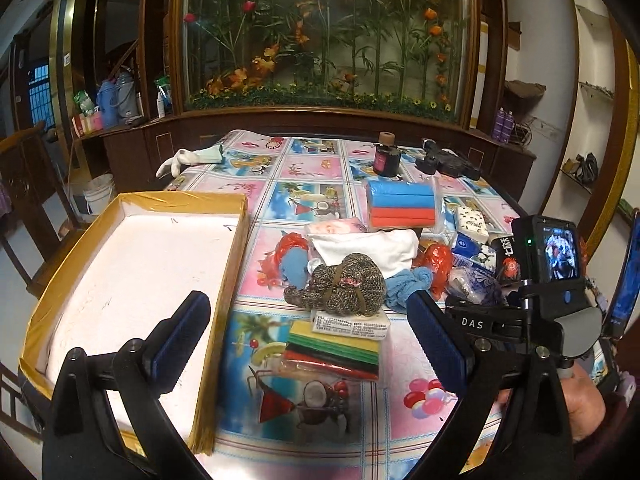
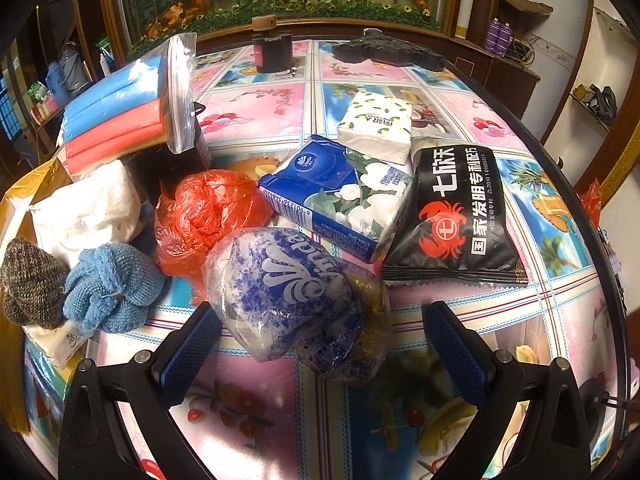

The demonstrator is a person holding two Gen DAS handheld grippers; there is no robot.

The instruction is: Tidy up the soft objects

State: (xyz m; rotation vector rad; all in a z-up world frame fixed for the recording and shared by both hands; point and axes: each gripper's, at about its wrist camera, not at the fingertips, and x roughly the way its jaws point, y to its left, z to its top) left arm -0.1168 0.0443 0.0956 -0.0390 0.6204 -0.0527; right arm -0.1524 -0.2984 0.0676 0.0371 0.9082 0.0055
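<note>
Tray: we are looking at a large shallow box with a white floor and tan taped rim, sitting on the left part of the table; nothing is lying in it, and we are judging it the likely home for the soft things.

Pile: we are seeing the soft objects heaped on the flowered tablecloth, to the right of the tray.

Foam pack: blue and red foam rolls in a clear zip bag; we are expecting it light and springy, with slippery film, so we would be gripping across the rolls.

White cloth: folded, limp, lying below the foam pack; it should be bunching easily when pinched.

Wrapped bundle: clear film with blue speckles and a white shell logo, lying between the right gripper's fingers; we are judging it light, squashy and crinkly, best taken across its middle. What is inside, we cannot be sure.

Knitted bundle: brown speckled, soft, grippy, just ahead of the left gripper.

Blue cloth: small knotted terry, beside the knitted bundle.

Right gripper: fingers are standing apart, either side of the wrapped bundle, not clamping it.

Left gripper: fingers are spread wide, holding nothing, hovering over the tray's right rim and the tablecloth.
</note>
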